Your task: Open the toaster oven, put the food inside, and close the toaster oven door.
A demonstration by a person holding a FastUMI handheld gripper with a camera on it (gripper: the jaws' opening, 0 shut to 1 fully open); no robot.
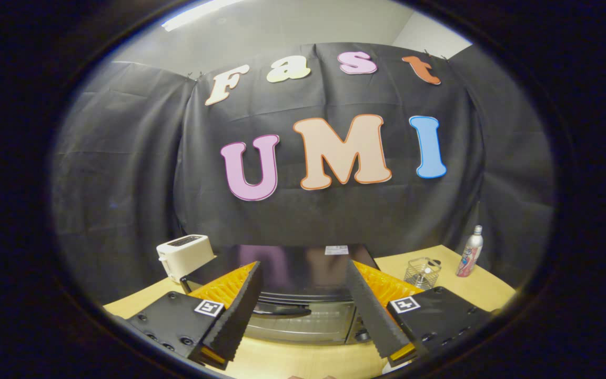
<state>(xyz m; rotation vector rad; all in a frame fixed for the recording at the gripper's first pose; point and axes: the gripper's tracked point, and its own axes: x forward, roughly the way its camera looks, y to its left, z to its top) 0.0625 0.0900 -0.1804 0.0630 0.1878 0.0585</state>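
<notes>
The toaster oven (292, 273) stands on the wooden table straight ahead of my fingers, seen from above its glossy dark top. Its glass door (303, 323) is closed, with the dark handle (282, 310) running across the top of the door. My gripper (303, 316) is open, the two fingers spread wide to either side of the oven's front, with nothing between them. The handle lies between and just ahead of the fingers. No food is visible.
A white slot toaster (184, 255) sits left of the oven at the table's back. On the right stand a small wire basket (423, 272) and a silver spray bottle (470, 251). The wooden table (471, 289) ends at the black cloth wall.
</notes>
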